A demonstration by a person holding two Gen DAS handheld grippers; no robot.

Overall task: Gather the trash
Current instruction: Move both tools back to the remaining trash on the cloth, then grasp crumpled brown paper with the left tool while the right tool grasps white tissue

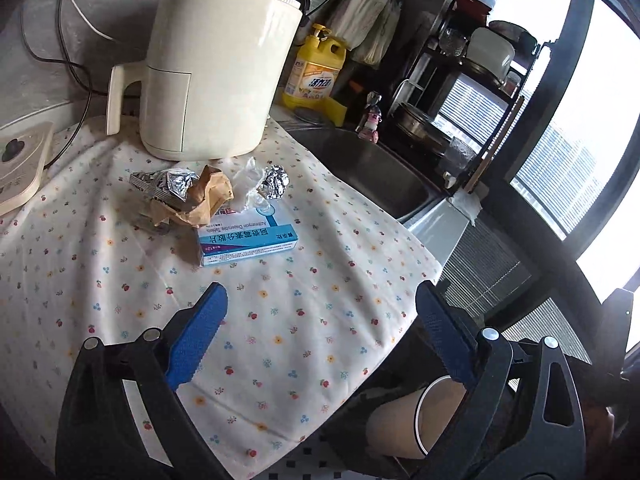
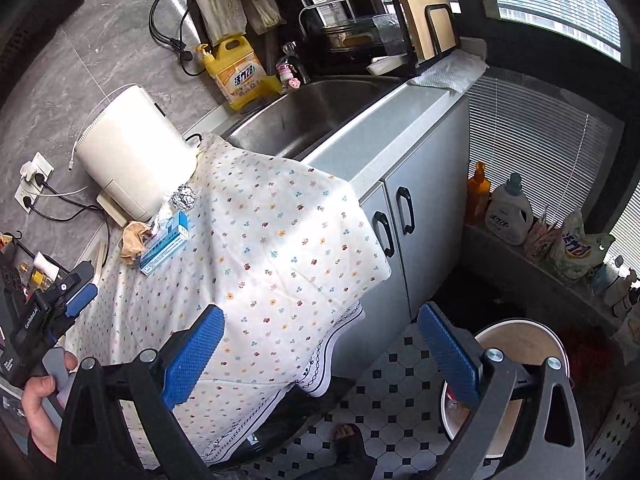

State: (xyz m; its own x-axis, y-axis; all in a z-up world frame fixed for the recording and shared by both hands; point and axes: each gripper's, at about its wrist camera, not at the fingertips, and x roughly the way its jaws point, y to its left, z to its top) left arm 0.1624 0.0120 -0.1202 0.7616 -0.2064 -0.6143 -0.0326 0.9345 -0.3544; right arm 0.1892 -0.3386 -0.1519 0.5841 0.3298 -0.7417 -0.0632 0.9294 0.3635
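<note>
- Left gripper (image 1: 320,304): blue-padded jaws spread wide, nothing between them, hovering over near part of floral tablecloth (image 1: 280,340).
- Right gripper (image 2: 320,320): jaws at full spread, empty, above near-right edge of cloth with tiled floor (image 2: 400,380) below.
- Trash pile on far-left part of cloth, just in front of cream appliance (image 1: 216,72): blue-and-white medicine box (image 1: 248,242), crumpled brown paper (image 1: 208,200), foil wrapper (image 1: 168,186), clear plastic scrap (image 1: 246,184), small foil ball (image 1: 274,182).
- Medicine box nearest to grippers, touching brown paper; Chinese print plus small Latin line ending in "Dispersible Tablets", first word too small to read surely.
- Foil ball right of plastic scrap, near appliance base.
- Round bin (image 2: 516,360) on floor at near right, partly hidden behind right finger; paper-coloured inside, white rim.
- Yellow pump bottle (image 2: 236,72) at far side beside steel sink (image 2: 320,112); orange label with Chinese characters and "28".
- White detergent bottle (image 2: 508,212) and orange bottle (image 2: 478,192) on ledge at right under blinds; label writing too small to read.
- Person's hand (image 2: 40,404) at lower left of right wrist view, holding black handle of left gripper; white lettering on the handle, too small to make out.
- Wall sockets (image 2: 34,180) with plugged cables, far left.
</note>
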